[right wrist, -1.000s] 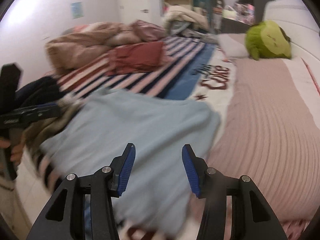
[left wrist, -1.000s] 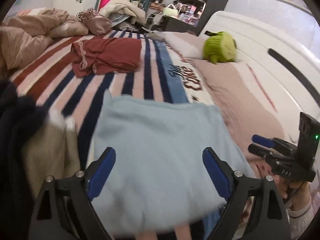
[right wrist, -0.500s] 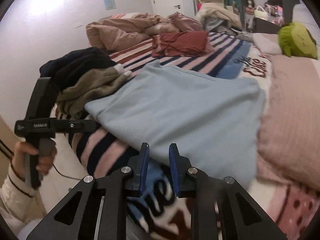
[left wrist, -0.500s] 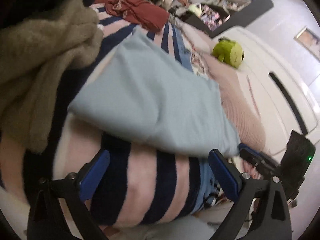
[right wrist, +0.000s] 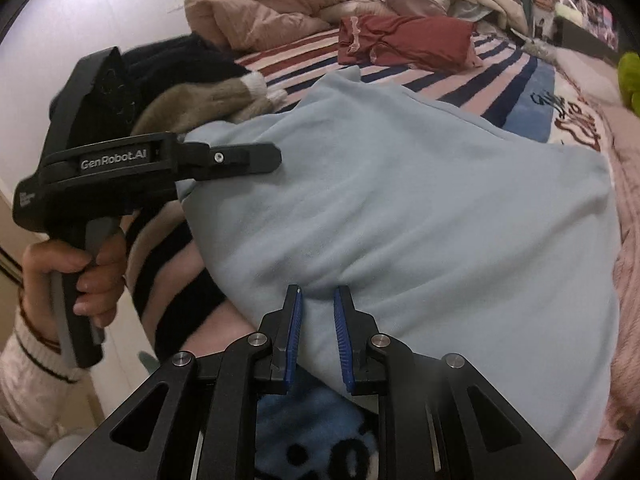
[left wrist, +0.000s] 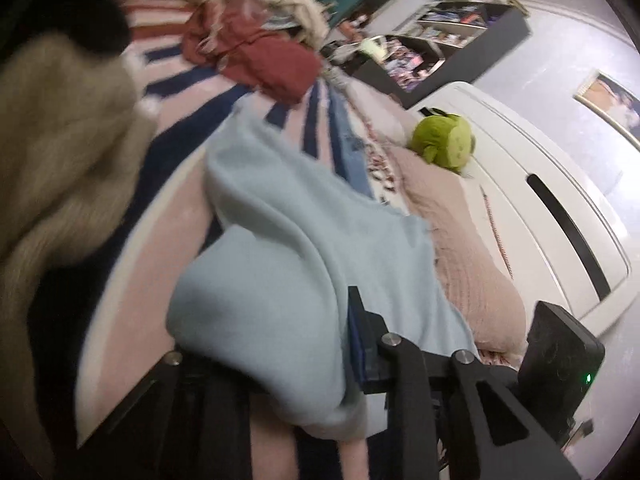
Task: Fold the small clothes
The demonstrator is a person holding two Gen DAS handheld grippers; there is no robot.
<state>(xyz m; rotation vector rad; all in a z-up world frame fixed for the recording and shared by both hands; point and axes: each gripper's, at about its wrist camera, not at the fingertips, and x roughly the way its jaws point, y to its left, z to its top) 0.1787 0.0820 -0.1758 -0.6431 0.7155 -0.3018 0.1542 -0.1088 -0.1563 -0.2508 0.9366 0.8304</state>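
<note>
A light blue garment [right wrist: 420,208] lies spread on the striped bed; it also shows in the left wrist view [left wrist: 288,264]. My right gripper [right wrist: 316,312] is shut on a pinch of its near edge, with cloth bunched between the blue pads [right wrist: 295,320]. My left gripper [left wrist: 316,332] is shut on the garment's left corner, which is draped over the fingers; one blue pad [left wrist: 356,344] shows. The left gripper also shows in the right wrist view [right wrist: 256,156], held in a hand at the garment's left edge.
A tan and black pile of clothes [right wrist: 192,92] lies left of the garment. A folded dark red garment [right wrist: 404,42] lies farther back. A green plush toy [left wrist: 444,146] sits by the white headboard [left wrist: 540,200]. A pink blanket [right wrist: 628,240] lies to the right.
Both grippers have closed on the near edge of the blue garment, the left at its left corner. The left corner is now bunched and lifted.
</note>
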